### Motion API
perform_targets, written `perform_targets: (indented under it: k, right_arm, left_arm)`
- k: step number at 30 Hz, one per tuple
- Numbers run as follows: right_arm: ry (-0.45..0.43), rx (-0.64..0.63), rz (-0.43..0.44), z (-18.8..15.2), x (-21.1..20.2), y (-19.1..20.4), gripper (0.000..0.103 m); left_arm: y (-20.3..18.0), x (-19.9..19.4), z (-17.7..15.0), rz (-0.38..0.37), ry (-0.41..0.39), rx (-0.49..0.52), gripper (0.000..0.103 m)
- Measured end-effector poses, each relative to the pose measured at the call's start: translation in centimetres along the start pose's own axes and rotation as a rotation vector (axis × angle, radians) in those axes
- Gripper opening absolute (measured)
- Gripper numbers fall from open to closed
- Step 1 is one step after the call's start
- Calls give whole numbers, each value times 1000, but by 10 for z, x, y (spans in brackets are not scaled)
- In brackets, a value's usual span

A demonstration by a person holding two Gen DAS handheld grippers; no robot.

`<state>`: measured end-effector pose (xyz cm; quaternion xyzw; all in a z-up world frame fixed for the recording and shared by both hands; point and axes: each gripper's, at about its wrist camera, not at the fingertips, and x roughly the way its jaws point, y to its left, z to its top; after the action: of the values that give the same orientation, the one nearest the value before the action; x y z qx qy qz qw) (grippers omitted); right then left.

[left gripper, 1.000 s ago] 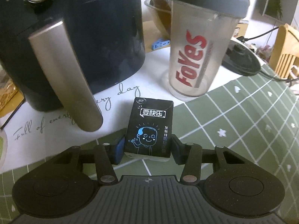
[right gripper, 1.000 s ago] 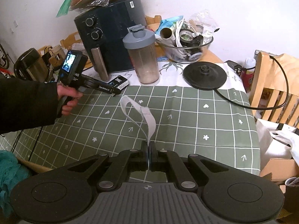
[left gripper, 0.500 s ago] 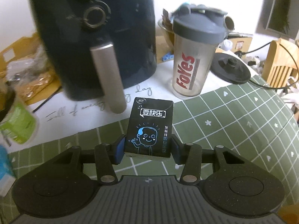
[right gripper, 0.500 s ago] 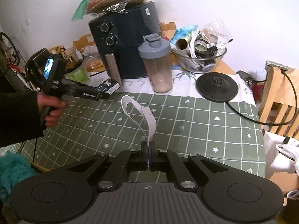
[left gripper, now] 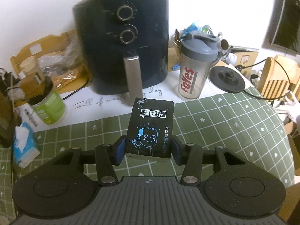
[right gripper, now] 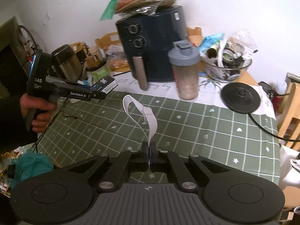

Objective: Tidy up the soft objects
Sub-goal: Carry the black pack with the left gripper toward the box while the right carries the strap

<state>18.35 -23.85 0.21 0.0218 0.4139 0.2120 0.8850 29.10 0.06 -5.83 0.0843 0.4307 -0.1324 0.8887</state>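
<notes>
Left tool (left gripper: 148, 147) clamps a black tissue pack (left gripper: 150, 129) above the bench (left gripper: 234, 131); right tool (right gripper: 149, 156) pinches a white strap (right gripper: 148, 120).

Tissue pack (left gripper: 149, 129): bottom edge hidden behind left gripper (left gripper: 148, 148) body. Air fryer (left gripper: 123, 43) top cut off at 12 o'clock, blurred. Green jar (left gripper: 49, 106) at 9 o'clock smeared, label unreadable. White strap (right gripper: 145, 118): lower end hidden between right gripper (right gripper: 149, 155) pads. Bowl (right gripper: 227, 66) contents at 2 o'clock too jumbled to identify.
</notes>
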Motion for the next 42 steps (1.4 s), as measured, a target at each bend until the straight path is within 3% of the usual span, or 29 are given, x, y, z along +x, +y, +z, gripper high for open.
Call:
perform_targets:
  k: [21,42]
  right_arm:
    - [78,2,92,2,-25,39,3]
    - [141,69,173,-31,-47,54,3]
  left_arm:
    - [-11,-113,-26,138,17,-150,48]
    - [-74,-216,-62,69,9,-187,48]
